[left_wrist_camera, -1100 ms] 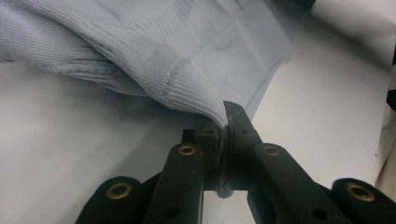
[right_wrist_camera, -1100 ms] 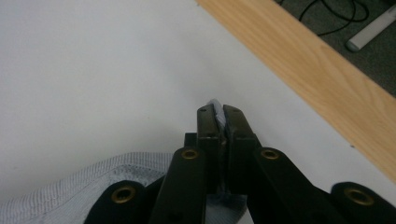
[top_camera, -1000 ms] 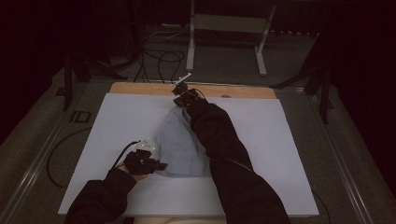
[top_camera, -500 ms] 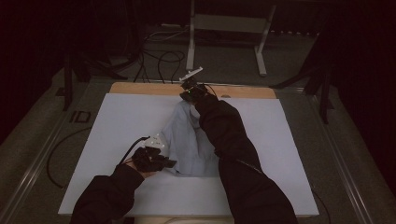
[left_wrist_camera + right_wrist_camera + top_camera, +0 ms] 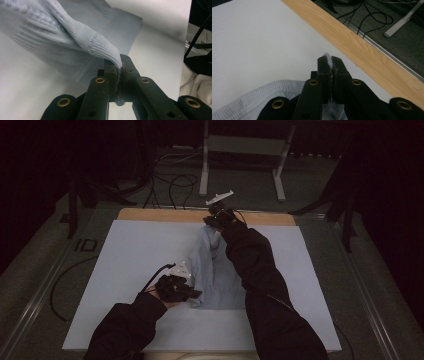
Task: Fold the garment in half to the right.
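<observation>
Ribbed knit sweater [image 5: 62,42]; matt white tabletop [image 5: 135,255]; wood edge [image 5: 352,42].

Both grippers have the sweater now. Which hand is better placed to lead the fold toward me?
Right, probably. The right gripper pinches the light blue knit sweater at its far end by the wooden edge, lifted; the left gripper already grips the near end.

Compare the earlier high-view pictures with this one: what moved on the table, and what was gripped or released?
The right gripper carried its pinched end of the pale blue knit garment up and toward the far wooden edge, stretching the cloth longer. The left gripper edged right with its end. Nothing was released: both stay shut on the fabric, and the white table cover lies as before.
</observation>
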A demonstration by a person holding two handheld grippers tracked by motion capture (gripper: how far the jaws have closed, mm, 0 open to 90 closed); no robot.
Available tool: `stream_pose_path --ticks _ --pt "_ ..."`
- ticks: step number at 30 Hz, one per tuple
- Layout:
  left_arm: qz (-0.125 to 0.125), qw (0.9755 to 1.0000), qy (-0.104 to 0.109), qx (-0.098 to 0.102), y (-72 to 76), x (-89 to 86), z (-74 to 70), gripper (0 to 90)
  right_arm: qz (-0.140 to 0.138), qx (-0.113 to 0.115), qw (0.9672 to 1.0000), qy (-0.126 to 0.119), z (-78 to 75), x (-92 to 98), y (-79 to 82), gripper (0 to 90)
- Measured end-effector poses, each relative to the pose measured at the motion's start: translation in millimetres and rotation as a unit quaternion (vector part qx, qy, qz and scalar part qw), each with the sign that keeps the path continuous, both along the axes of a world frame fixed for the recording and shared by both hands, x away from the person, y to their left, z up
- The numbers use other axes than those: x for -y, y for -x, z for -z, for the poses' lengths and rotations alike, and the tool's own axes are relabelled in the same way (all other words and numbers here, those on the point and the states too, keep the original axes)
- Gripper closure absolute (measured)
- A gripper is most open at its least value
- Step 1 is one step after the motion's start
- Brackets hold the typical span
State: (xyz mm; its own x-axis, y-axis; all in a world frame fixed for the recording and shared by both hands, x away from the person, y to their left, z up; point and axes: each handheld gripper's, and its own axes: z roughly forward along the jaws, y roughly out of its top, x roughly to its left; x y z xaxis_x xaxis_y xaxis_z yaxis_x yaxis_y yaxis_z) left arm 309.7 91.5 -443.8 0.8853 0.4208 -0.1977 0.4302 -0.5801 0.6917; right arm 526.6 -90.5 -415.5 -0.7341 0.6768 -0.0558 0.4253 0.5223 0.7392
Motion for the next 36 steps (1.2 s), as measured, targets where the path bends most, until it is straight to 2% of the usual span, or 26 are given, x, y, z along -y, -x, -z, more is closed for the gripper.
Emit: stream_pose_path --ticks 6,11,15,18,19,28,36 --pt "0.013 0.9999 -0.002 0.005 -1.8 14.8 -2.8 86.8 0.005 0.0 0.9999 -0.015 -1.3 18.1 1.5 87.2" --pt "0.02 0.9998 -0.001 0.004 -4.8 27.0 -4.1 86.8 0.011 -0.002 0.9999 -0.013 0.6 29.1 0.8 87.3" --pt "0.036 0.9993 -0.004 0.008 -5.5 41.6 -6.4 86.8 0.016 -0.003 0.9998 -0.014 3.0 37.0 0.5 87.2" --pt "0.038 0.9992 -0.001 0.01 -4.6 49.1 -7.2 86.8 0.021 -0.003 0.9996 -0.021 3.2 41.2 0.6 87.3" --pt "0.044 0.9989 -0.005 0.016 -2.8 57.5 -8.5 86.8 0.021 -0.003 0.9995 -0.023 3.6 43.4 0.2 87.3" --pt "0.042 0.999 -0.005 0.012 -8.6 80.4 -4.5 86.7 0.031 -0.01 0.9992 -0.025 16.5 64.8 -3.9 87.3" --pt "0.035 0.9991 -0.019 0.016 -11.6 101.2 8.3 86.7 0.034 -0.022 0.9988 -0.026 34.0 71.0 -10.4 87.1"
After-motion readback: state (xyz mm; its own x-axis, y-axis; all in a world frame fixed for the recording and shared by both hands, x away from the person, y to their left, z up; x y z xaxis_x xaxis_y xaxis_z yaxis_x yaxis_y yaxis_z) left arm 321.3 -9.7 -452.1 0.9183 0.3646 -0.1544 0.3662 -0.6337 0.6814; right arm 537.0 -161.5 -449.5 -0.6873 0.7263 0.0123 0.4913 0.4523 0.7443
